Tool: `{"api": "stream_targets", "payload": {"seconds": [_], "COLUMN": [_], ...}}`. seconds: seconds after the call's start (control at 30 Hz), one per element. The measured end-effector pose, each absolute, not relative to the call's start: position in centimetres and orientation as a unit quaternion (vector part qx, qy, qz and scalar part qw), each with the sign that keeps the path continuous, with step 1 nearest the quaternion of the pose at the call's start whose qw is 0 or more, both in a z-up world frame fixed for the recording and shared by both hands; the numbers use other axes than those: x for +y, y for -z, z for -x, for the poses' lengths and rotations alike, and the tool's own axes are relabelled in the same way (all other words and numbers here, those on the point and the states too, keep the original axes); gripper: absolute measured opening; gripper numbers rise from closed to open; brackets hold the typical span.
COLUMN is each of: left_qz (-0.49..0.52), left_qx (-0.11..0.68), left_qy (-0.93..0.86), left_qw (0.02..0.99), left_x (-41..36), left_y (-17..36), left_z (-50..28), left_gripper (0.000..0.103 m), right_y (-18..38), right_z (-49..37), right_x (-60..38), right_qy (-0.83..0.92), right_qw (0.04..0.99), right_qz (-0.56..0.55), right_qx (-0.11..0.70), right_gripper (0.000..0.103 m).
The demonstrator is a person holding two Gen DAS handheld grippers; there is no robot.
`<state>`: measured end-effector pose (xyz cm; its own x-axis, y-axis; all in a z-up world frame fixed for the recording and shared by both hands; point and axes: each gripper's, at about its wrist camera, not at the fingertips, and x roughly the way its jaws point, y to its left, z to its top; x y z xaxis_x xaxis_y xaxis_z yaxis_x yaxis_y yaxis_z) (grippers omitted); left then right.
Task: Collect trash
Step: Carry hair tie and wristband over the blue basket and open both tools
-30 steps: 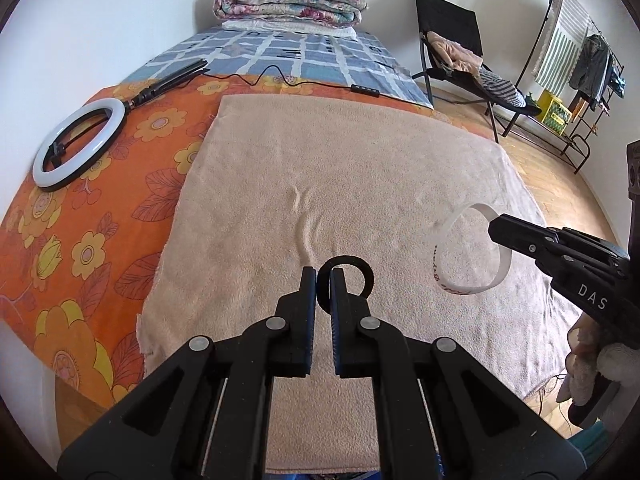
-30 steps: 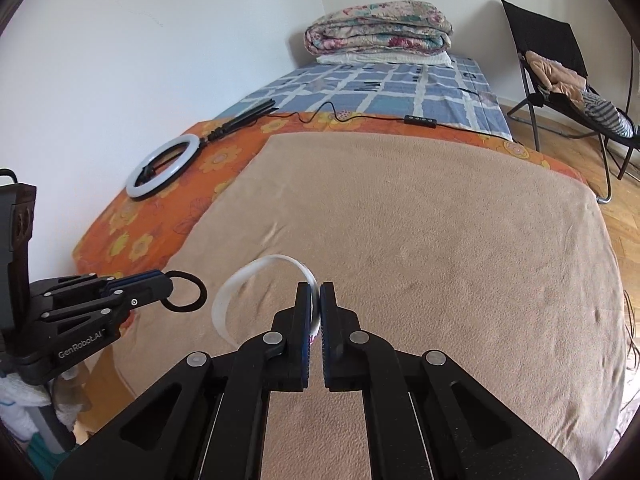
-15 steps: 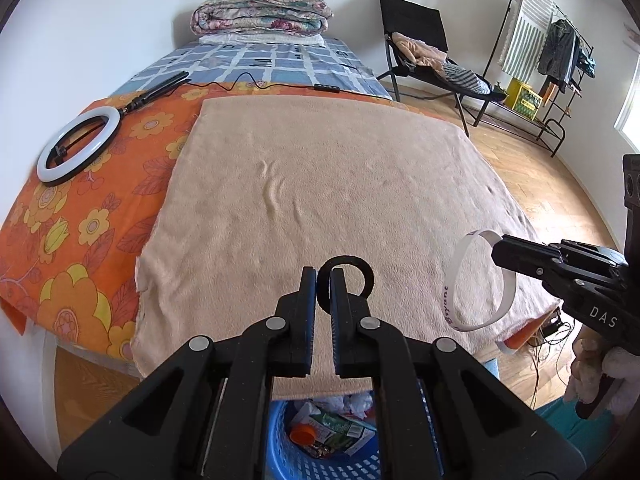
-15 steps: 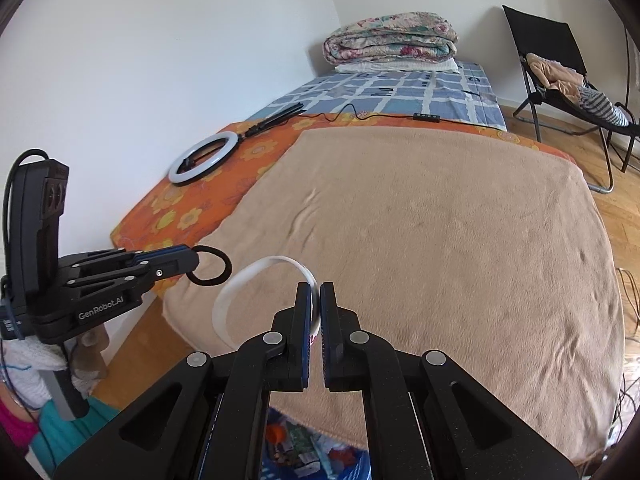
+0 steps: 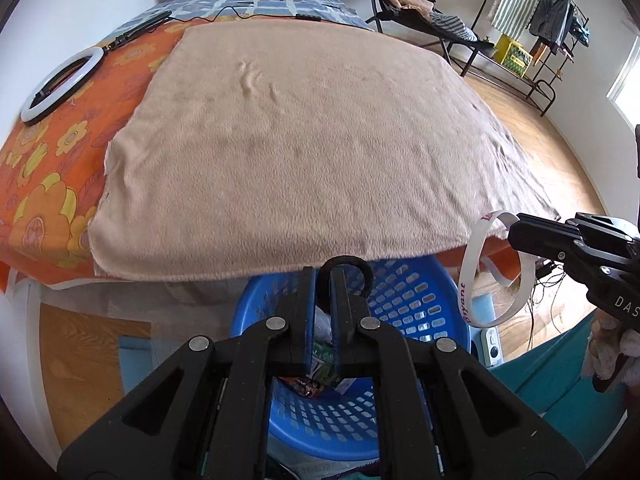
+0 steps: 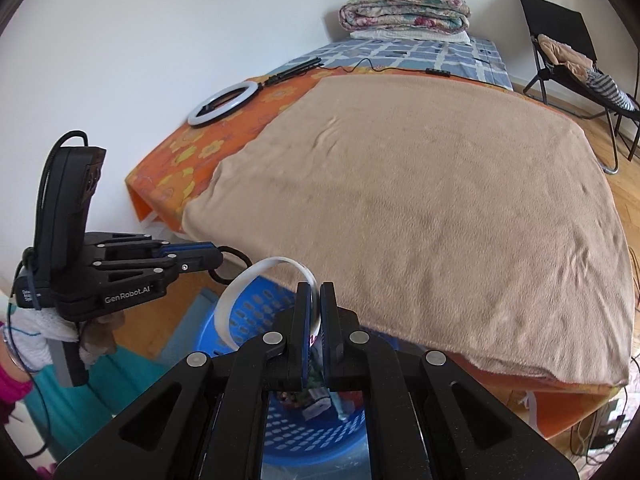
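A small black ring (image 5: pixel 347 271) is pinched between the clenched fingers of the left gripper (image 5: pixel 323 276), its loop standing out beyond the fingertips. It is held in the air above a blue basket (image 5: pixel 404 300) with a perforated wall, which stands on the floor at the near edge of the bed. In the right wrist view the same ring (image 6: pixel 234 268) is seen at the tip of the left gripper (image 6: pixel 208 258), on the left side of the scene.

A white band (image 6: pixel 256 292) is gripped by the right gripper (image 6: pixel 316 292), whose fingers are closed tight on one side of the loop. The band curves up and to the left of the fingertips and hangs over the rim of the basket (image 6: pixel 240 312). In the left wrist view the band (image 5: pixel 474 280) is seen at the right, with red lettering on it, held by the right gripper (image 5: pixel 516 234) just beyond the corner of the blanket.

Wrappers and other rubbish (image 5: pixel 320 360) are seen lying inside the basket, partly hidden behind the fingers.

The bed is covered by a tan blanket (image 5: pixel 312 152) over an orange flowered sheet (image 5: pixel 44 200). A white ring light (image 5: pixel 60 84) is laid on the sheet at the far left, and a folded quilt (image 6: pixel 404 10) is stacked at the far end. A black chair (image 6: pixel 568 64) with clothes on it is placed at the far right.
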<state>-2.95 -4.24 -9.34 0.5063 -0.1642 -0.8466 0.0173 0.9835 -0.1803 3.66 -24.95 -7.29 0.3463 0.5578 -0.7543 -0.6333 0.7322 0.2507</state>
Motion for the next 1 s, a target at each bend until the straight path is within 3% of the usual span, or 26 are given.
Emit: {"api": "stream_targets", "payload": {"seconds": [1.0], "left_qz": [0.084], "left_qx": [0.554], "left_qy": [0.054], "left_qw": [0.826], "left_x": [-4.8], "left_y": [14.6], "left_z": [4.0], "left_gripper": [0.005], "right_y": [14.0], "right_z": [-1.1], "right_x": [-25.3], "right_qy": [-0.35], "right_qw": [0.773], "right_qz": [0.053], "right_qx": [0.527], "right_gripper": [0.003]}}
